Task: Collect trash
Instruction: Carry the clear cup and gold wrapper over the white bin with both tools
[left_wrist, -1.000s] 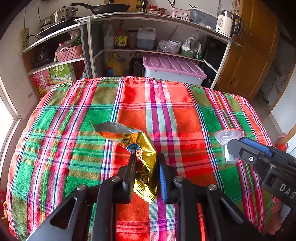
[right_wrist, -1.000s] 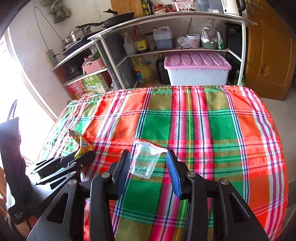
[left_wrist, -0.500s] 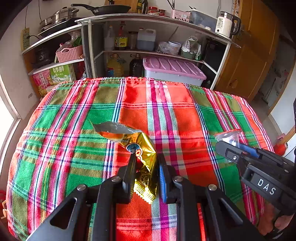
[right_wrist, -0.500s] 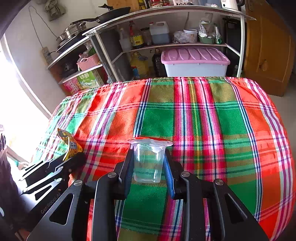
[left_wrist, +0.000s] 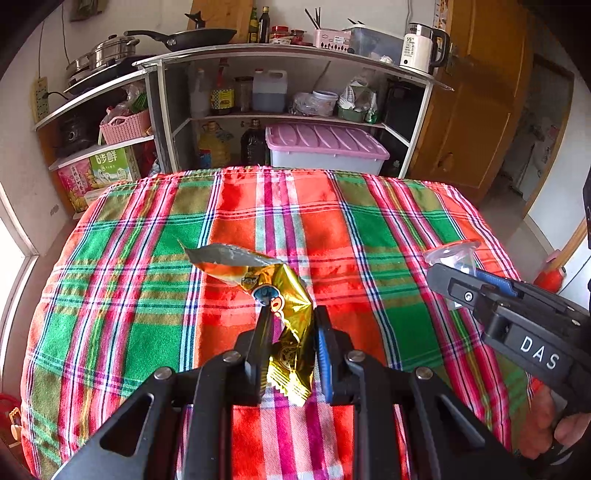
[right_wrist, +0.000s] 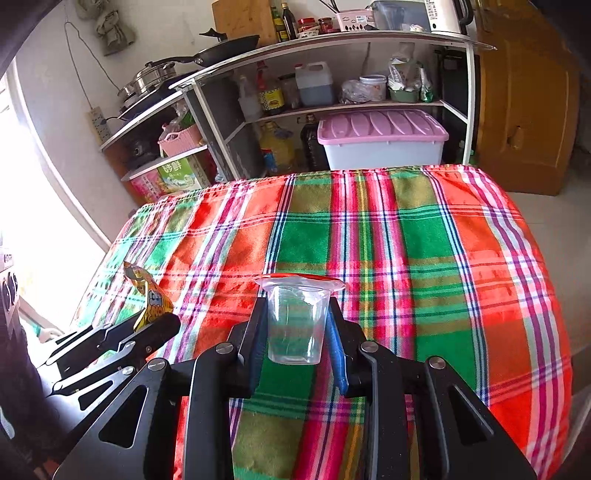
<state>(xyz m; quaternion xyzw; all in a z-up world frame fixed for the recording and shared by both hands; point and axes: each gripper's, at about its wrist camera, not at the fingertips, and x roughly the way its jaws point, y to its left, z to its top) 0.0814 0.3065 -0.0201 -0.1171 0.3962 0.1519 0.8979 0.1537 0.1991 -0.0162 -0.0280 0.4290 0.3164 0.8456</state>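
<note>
The left gripper (left_wrist: 291, 325) is clamped on a crumpled gold snack wrapper (left_wrist: 291, 295), which stands up between its two fingers with the torn silver mouth leaning away to the left, above the plaid tablecloth (left_wrist: 147, 288). Off to its right, the right gripper (right_wrist: 295, 332) has its fingers pressed against both sides of a clear plastic cup (right_wrist: 297, 321), upright, its wide rim sitting just above the fingertips. From the left wrist camera only the cup's rim (left_wrist: 452, 254) peeks over the dark body of the right gripper (left_wrist: 476, 280), and a bit of the person's hand (left_wrist: 565, 432) shows at the lower right edge; from the right wrist camera the whole cup is plain, while the wrapper (right_wrist: 147, 299) is just a gold tip poking above the left gripper (right_wrist: 147, 325). The two tools sit side by side near the table's front edge, apart from each other. Ahead of both, the cloth runs to the far edge, where a shelving unit (right_wrist: 332, 48) and a pink-lidded storage box (right_wrist: 380, 129) stand close behind.
</note>
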